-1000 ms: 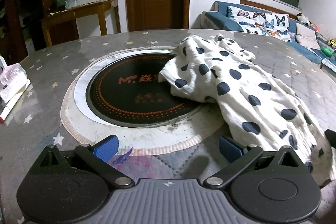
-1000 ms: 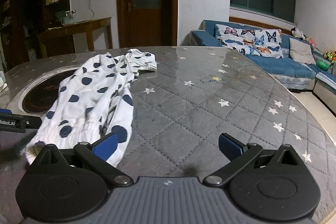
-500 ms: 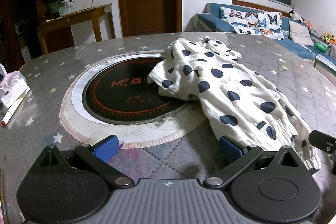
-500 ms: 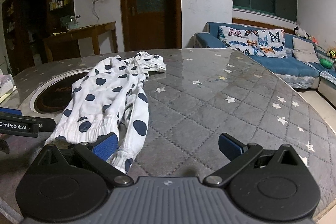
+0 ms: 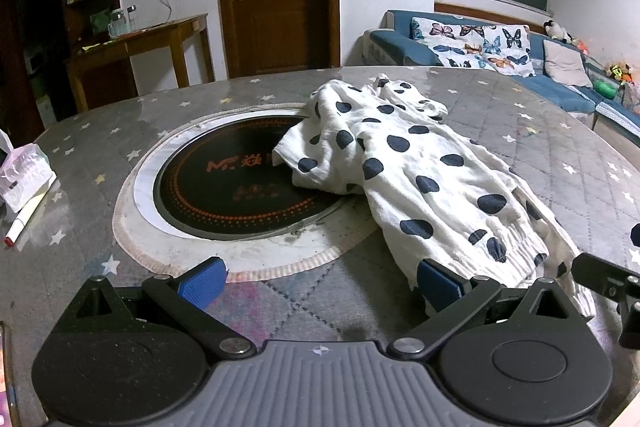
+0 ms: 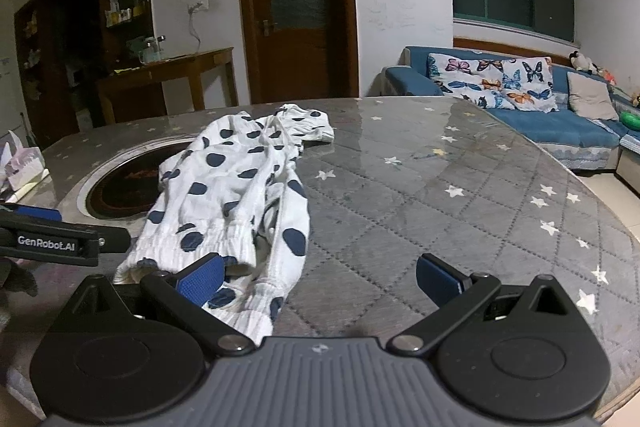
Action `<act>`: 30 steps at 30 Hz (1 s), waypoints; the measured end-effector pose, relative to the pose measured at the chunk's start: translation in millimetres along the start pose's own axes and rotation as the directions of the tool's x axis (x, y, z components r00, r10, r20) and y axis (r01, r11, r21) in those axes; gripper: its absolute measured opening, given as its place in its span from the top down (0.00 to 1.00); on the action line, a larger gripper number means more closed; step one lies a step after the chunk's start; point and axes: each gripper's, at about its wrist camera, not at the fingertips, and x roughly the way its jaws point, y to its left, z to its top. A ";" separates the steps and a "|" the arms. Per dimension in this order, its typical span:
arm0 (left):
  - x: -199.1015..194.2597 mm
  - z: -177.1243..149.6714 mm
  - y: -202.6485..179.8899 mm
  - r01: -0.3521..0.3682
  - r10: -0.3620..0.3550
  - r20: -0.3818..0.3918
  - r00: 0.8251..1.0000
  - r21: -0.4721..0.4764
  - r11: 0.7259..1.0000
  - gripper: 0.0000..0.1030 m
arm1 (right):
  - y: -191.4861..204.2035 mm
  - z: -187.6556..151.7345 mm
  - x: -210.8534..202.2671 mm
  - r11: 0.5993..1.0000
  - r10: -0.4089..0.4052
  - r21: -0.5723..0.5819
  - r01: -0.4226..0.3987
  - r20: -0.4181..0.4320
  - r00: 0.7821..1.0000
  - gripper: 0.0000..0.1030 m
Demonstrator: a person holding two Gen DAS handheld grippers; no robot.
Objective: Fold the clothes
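Note:
A white garment with dark blue dots (image 5: 416,171) lies crumpled on the round grey table (image 5: 560,155), its far part over the black hob. Its elastic cuffs point toward me. My left gripper (image 5: 320,285) stands open low over the table; its right pad sits at the garment's near cuff, nothing between the fingers. In the right wrist view the same garment (image 6: 240,195) lies left of centre. My right gripper (image 6: 320,277) is open, its left pad over the near cuffs. The left gripper's body (image 6: 52,243) shows at the left edge there.
A black round hob (image 5: 236,187) with a pale ring is set in the table. A tissue pack (image 5: 20,171) and a marker pen (image 5: 24,219) lie at the left. Bare starred tabletop (image 6: 460,211) spreads right of the garment. A blue sofa (image 6: 540,119) and wooden side table (image 5: 140,43) stand beyond.
Both grippers have pulled back toward the table's near edge and risen a little. The garment's cuffs now lie just at the pads. The garment itself has not moved.

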 end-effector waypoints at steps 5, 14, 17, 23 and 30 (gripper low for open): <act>-1.4 3.5 -3.6 0.006 -0.006 0.010 1.000 0.013 1.000 0.00 | 1.1 -0.6 0.6 1.000 0.021 0.008 -0.021 -0.007 1.000 0.00; 5.0 6.1 -9.3 0.010 -0.010 -0.003 1.000 0.026 1.000 0.00 | 1.4 -1.9 6.6 0.999 0.039 0.017 -0.039 -0.025 0.999 0.00; 6.1 7.7 -10.6 0.013 -0.013 -0.002 1.000 0.030 0.999 0.00 | 0.9 -2.2 9.9 0.999 0.044 0.020 -0.043 -0.033 0.998 0.00; 4.4 14.9 -14.6 0.033 -0.034 0.019 0.999 0.047 0.998 0.00 | -0.7 -2.7 13.9 0.998 0.052 0.030 -0.051 -0.049 0.997 0.01; 1.8 32.1 -35.9 0.129 -0.136 0.050 0.989 0.125 0.984 0.01 | -6.2 -2.9 19.3 0.995 0.082 0.065 -0.078 -0.067 0.994 0.16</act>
